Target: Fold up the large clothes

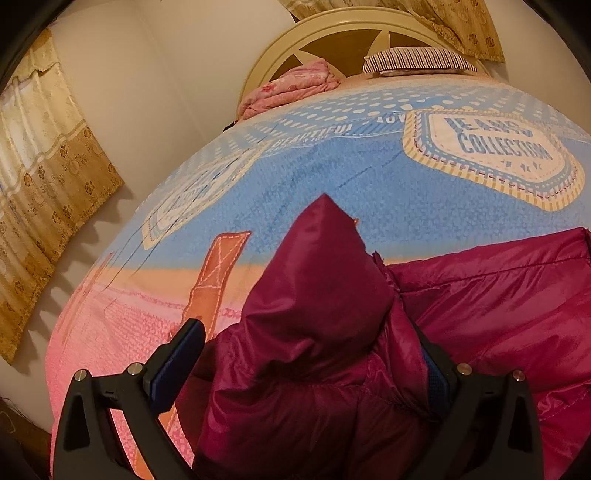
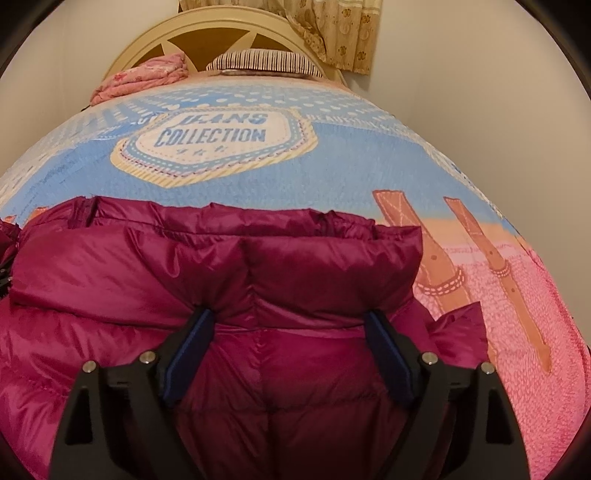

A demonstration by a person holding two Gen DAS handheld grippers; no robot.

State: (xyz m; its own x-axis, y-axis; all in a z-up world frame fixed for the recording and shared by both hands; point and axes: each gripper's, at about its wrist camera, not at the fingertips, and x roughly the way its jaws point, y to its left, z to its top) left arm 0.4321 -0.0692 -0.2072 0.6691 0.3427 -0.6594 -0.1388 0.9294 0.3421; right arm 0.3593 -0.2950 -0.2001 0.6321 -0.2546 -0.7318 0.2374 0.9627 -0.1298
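A magenta puffer jacket [image 2: 229, 266] lies on the bed, its folded body spread across the near part. In the left wrist view a bunched fold of the jacket [image 1: 317, 288] rises up in a peak between the fingers. My left gripper [image 1: 310, 339] stands wide open around that fold; its right finger is mostly hidden by fabric. My right gripper [image 2: 290, 325] is wide open with both fingertips [image 2: 201, 323] pressed onto the jacket's top surface, holding nothing.
The bed has a blue and pink printed cover [image 2: 221, 162] reading "JEANS COLLECTION". A striped pillow [image 2: 258, 61] and a pink bundle of cloth [image 2: 144, 75] lie by the round cream headboard [image 1: 332, 29]. Tan curtains [image 1: 40, 155] hang at the left.
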